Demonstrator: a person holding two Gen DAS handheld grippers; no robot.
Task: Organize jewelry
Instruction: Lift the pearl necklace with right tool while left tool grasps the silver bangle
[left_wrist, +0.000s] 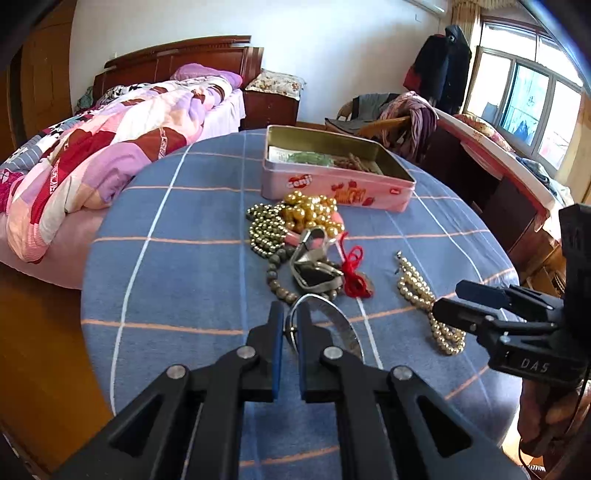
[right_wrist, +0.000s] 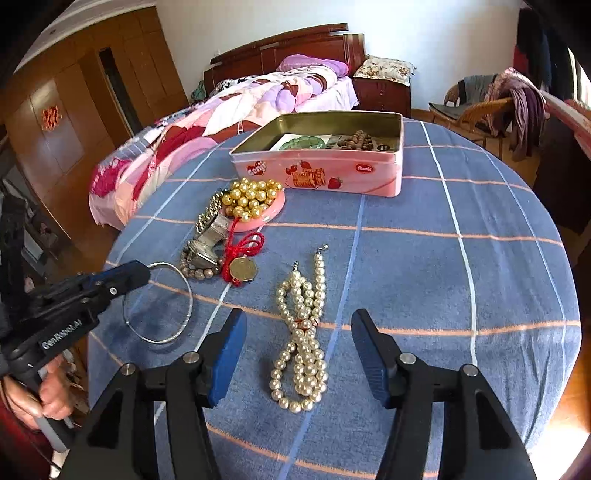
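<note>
1. The left gripper (left_wrist: 290, 325) is clamping a thin silver bangle (left_wrist: 332, 325), its blue pads pressed together on the wire; the ring is hanging tilted just above the blue checked cloth (left_wrist: 166, 221), nearer the camera than the pink tin (left_wrist: 332, 188).
2. The right wrist view is showing what the left one hides: the bangle (right_wrist: 159, 302) as a full loop, gripped at its upper left edge by the left gripper (right_wrist: 142, 271), with a hand (right_wrist: 40, 395) squeezing the handle below.
3. The right gripper (right_wrist: 299, 332) is standing with its jaws apart, straddling a folded pearl necklace (right_wrist: 301, 332) without touching it; the strand is lying on the cloth, well in front of the tin (right_wrist: 317, 177).
4. From the left wrist view the right gripper (left_wrist: 448, 301) is appearing side-on over that necklace (left_wrist: 428, 302).
5. Only the right wrist view is looking into the tin, showing a green bangle (right_wrist: 303, 142) and brown beads (right_wrist: 360, 139) lying inside.
6. Gold beads (right_wrist: 251, 197) on a pink ring are sitting just in front of the tin, beside a red cord (right_wrist: 242, 251) with a gold pendant.
</note>
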